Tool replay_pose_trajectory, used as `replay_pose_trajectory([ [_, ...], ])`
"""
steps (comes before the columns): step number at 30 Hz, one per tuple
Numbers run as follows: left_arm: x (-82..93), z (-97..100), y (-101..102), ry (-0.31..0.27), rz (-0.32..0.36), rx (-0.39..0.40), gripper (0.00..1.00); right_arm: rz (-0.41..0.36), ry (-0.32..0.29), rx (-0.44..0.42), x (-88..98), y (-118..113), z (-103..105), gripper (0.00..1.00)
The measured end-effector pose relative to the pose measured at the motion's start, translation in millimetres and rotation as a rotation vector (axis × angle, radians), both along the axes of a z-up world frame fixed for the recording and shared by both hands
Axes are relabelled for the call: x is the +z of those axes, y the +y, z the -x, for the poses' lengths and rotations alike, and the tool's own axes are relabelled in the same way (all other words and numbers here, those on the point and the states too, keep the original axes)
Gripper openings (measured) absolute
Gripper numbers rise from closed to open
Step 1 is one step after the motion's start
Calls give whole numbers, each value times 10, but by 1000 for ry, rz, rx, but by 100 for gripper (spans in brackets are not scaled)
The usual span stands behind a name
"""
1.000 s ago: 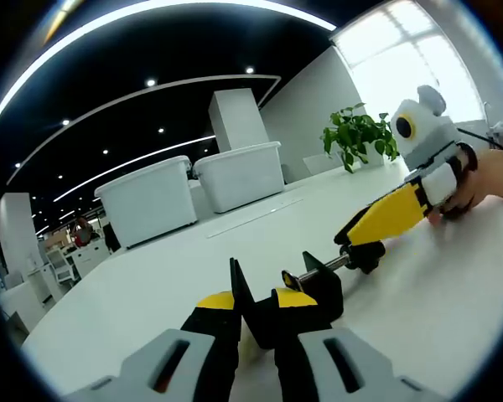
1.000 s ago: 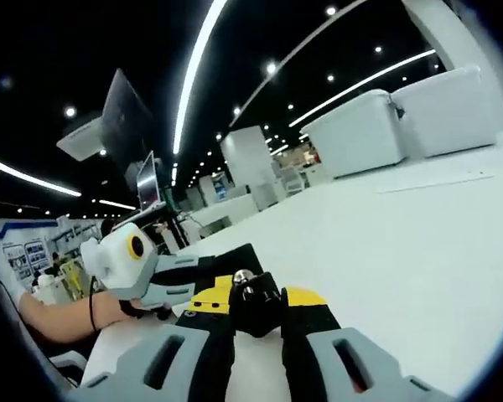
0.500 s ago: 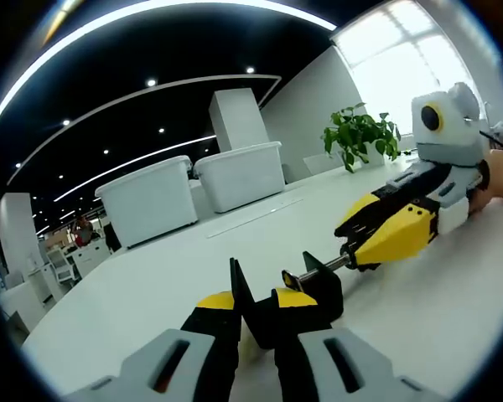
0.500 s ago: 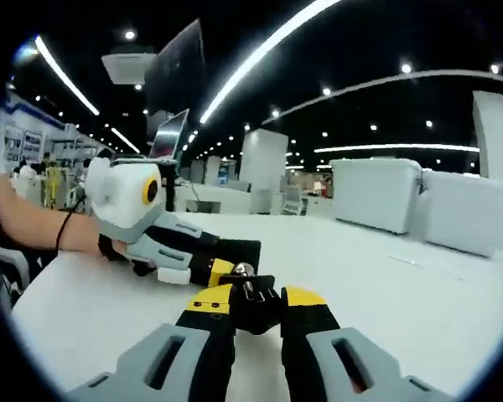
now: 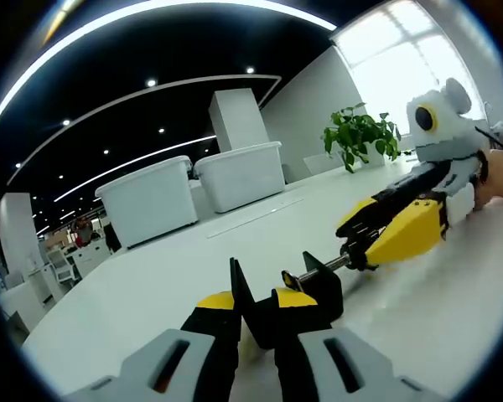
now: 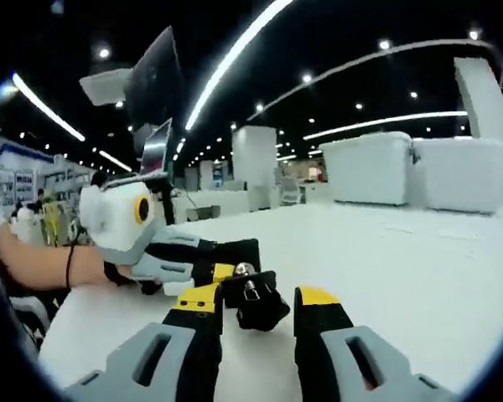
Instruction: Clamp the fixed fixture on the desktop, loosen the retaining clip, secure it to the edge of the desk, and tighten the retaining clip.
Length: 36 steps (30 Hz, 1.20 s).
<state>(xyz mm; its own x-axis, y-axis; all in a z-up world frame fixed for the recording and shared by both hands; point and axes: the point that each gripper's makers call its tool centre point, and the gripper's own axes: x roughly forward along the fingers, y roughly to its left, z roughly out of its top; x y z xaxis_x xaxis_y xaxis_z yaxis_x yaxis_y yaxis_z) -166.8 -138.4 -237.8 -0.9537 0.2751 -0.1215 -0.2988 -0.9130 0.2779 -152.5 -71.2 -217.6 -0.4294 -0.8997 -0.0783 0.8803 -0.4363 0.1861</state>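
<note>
Left gripper [image 5: 256,306] fingers clamped on black clamp fixture [image 5: 306,289], resting on white counter [image 5: 151,285]. Right gripper [image 6: 260,306] fingers apart, straddling fixture's screw handle [image 6: 250,295], gap visible on both sides. Two white storage bins [image 5: 193,193] far beyond left fingers.

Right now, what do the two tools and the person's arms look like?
Both tools have grey bodies with slotted sides and black jaws with yellow patches. Seen across the white desk, each carries a pale box with a yellow-ringed lens. A dark band circles the person's wrist.
</note>
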Motion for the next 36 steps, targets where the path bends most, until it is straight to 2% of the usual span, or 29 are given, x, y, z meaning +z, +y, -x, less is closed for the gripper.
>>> replay_pose_trajectory([
  [1,0,0,0,0,0,0,15,10,-45,-20,-22,40,58,25],
  [3,-1,0,3,1,1,-2,15,41,-122,7,-34,37,55,24],
  [6,-2,2,2,1,1,-3,15,24,-118,29,-59,-3,47,24],
  [10,-2,7,0,1,1,-3,15,-23,-70,33,-106,-27,26,25],
  [12,-2,6,0,1,2,-3,15,-54,-1,39,-107,-32,17,25],
  [14,-2,6,0,1,2,-3,15,-80,55,38,-108,-19,97,24],
  [17,-1,6,-4,1,2,0,15,-118,140,37,-111,-40,67,24],
  [21,-1,7,-4,1,2,1,15,-126,161,37,-108,-56,21,24],
  [28,-1,13,-17,0,2,9,15,-227,395,18,-82,-117,-76,23],
  [31,-1,15,-20,0,1,10,15,-233,401,13,-87,-133,-98,24],
  [36,0,14,-18,0,2,10,15,-225,342,3,-95,-128,-100,25],
])
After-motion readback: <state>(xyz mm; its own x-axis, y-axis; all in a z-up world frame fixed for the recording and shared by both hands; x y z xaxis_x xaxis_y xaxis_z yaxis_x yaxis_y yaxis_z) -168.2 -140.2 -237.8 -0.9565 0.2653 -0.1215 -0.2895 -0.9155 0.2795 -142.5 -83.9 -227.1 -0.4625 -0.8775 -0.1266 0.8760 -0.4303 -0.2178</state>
